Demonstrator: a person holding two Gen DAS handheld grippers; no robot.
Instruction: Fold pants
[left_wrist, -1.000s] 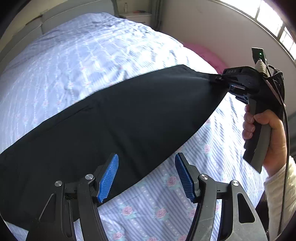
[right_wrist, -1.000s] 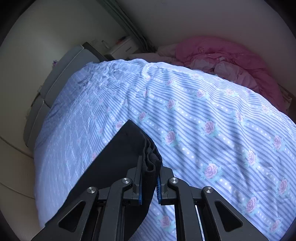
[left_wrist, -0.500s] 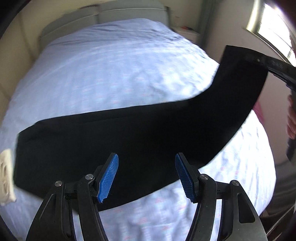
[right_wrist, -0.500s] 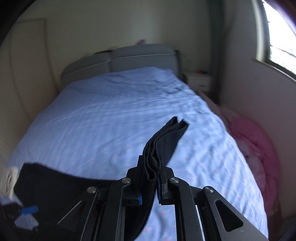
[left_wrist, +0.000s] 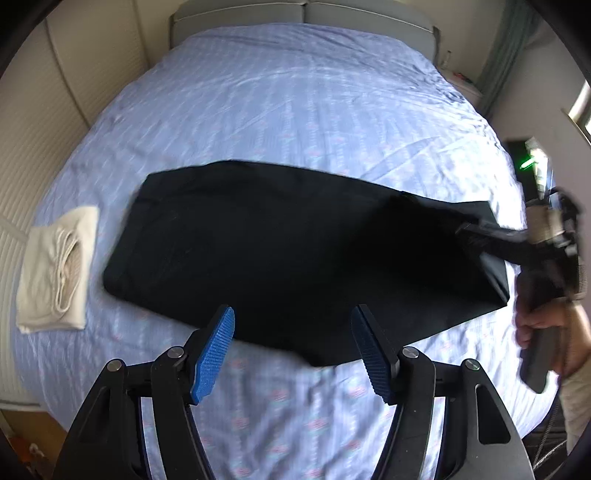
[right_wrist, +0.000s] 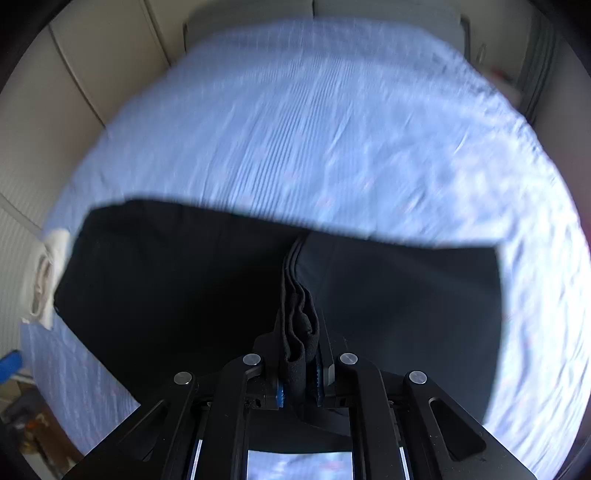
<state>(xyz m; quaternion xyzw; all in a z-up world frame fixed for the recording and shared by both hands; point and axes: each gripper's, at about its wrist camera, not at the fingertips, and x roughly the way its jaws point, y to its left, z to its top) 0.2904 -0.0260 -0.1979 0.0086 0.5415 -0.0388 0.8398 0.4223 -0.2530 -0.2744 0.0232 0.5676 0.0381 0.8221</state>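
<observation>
The black pants lie across the blue floral bed, partly folded over themselves. My left gripper is open and empty, hovering just above the pants' near edge. My right gripper is shut on the bunched end of the pants and holds that end over the lower layer. In the left wrist view the right gripper shows at the right side, gripping the pants' end, with the hand on its handle.
A folded cream garment lies at the bed's left edge, close to the pants; it also shows in the right wrist view. A grey headboard stands at the far end. A wall runs along the left.
My right gripper has carried the pants' end up and over toward the left, laying it back over the rest. Both views have swung to face the headboard. The left gripper stays open.
</observation>
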